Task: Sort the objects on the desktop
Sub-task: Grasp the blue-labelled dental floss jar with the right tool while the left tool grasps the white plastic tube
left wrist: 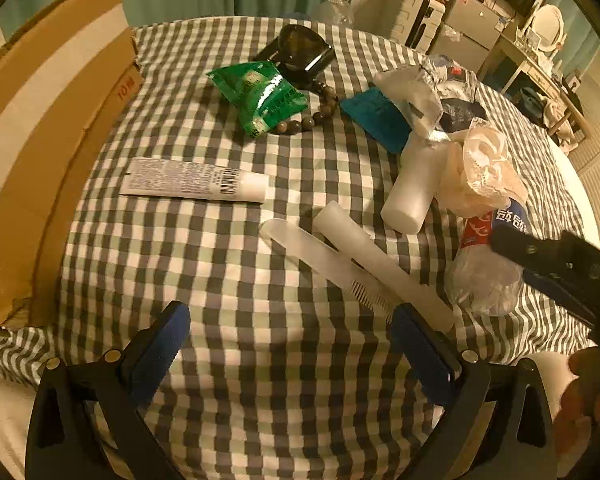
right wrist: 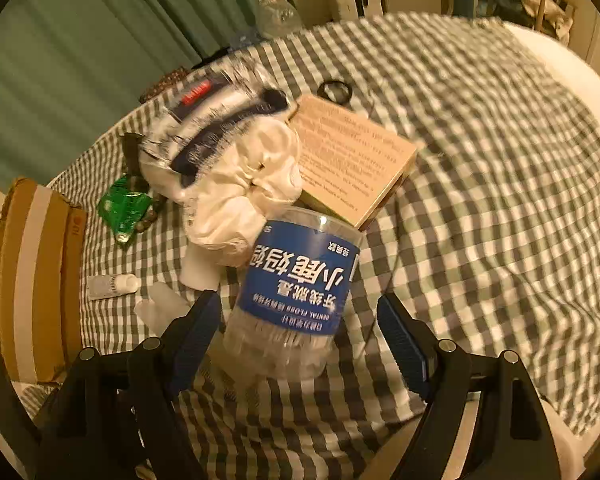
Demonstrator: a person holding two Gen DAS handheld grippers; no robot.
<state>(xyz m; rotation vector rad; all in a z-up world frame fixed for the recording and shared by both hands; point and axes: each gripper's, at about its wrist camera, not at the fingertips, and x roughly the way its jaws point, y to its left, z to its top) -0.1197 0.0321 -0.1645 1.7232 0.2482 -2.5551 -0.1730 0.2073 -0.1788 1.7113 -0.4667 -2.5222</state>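
A clear plastic floss jar with a blue label [right wrist: 296,284] lies on the checked cloth between the open fingers of my right gripper [right wrist: 300,340]; neither pad touches it. It also shows in the left wrist view [left wrist: 488,256] under the right gripper's finger. My left gripper [left wrist: 292,344] is open and empty above bare cloth; its right pad [left wrist: 420,352] sits by the end of a white comb [left wrist: 332,268] and a white tube [left wrist: 380,264]. A white squeeze tube [left wrist: 196,182], a green packet [left wrist: 260,96] and a white bottle [left wrist: 414,188] lie farther off.
A cardboard box [left wrist: 48,128] stands along the left edge. A black glass dish [left wrist: 300,50], a bead bracelet [left wrist: 320,112], a blue pouch [left wrist: 376,116], crumpled bags [left wrist: 480,168] and a tan booklet [right wrist: 356,160] crowd the far side. A black hair tie [right wrist: 335,90] lies beyond.
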